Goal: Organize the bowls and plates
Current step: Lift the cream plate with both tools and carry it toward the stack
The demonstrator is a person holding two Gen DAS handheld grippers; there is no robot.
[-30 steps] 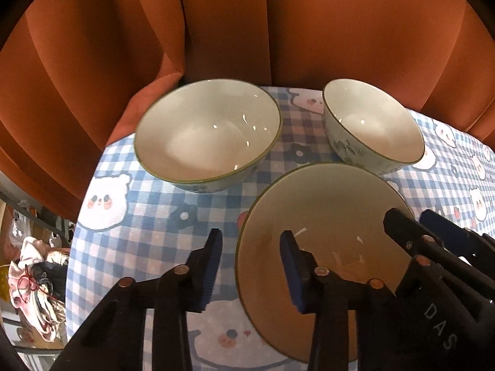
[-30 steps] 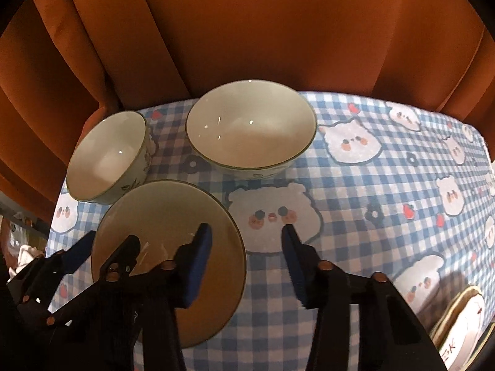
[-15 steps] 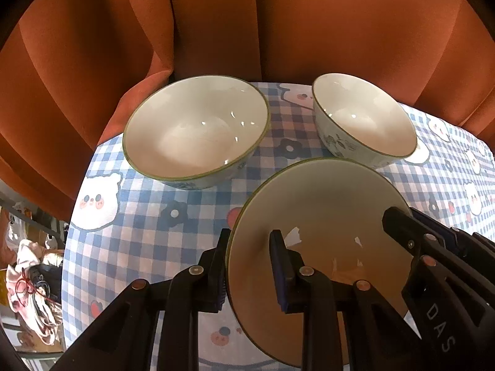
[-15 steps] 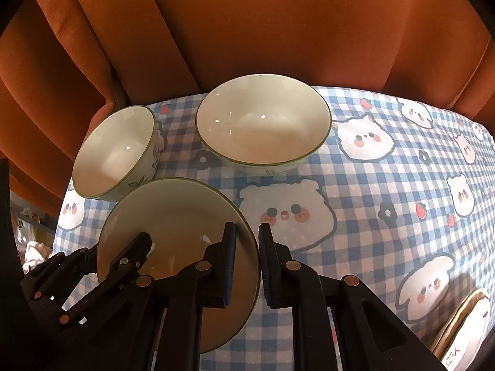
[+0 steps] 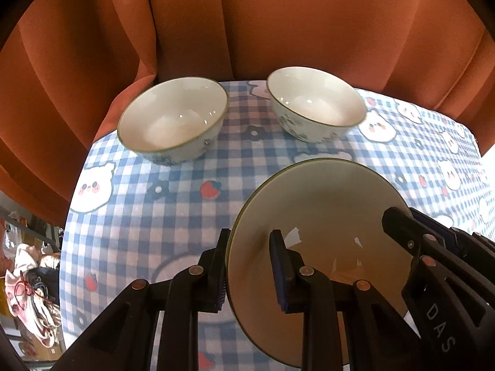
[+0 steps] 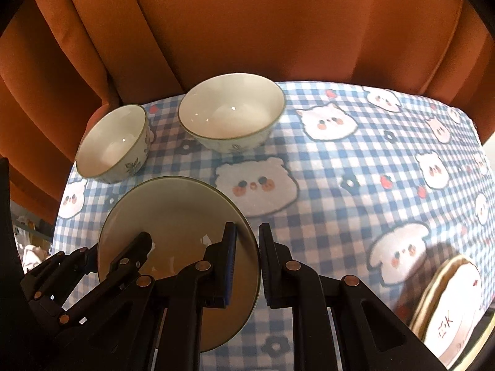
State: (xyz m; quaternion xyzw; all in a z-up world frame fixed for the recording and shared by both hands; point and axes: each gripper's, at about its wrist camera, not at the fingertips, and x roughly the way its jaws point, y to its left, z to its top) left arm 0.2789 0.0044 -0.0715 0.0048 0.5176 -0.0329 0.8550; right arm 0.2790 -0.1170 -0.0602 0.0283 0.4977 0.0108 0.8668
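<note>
A beige plate with a dark green rim (image 5: 321, 216) (image 6: 176, 216) is held off the blue checked tablecloth by both grippers. My left gripper (image 5: 247, 266) is shut on its left rim. My right gripper (image 6: 247, 262) is shut on its right rim. Two white bowls stand at the far edge of the table: a wide bowl (image 5: 173, 120) (image 6: 232, 111) and a deeper bowl with a flower print (image 5: 315, 102) (image 6: 113, 142).
Orange curtains (image 5: 278, 24) hang close behind the table. The table's left edge (image 5: 66, 222) drops to a cluttered floor. A round labelled container (image 6: 448, 318) sits at the near right. Tablecloth with bear prints (image 6: 371, 170) stretches to the right.
Both grippers closed on the plate's opposite rims, then lifted it off the cloth and drew back; the bowls now look farther away and have not moved.
</note>
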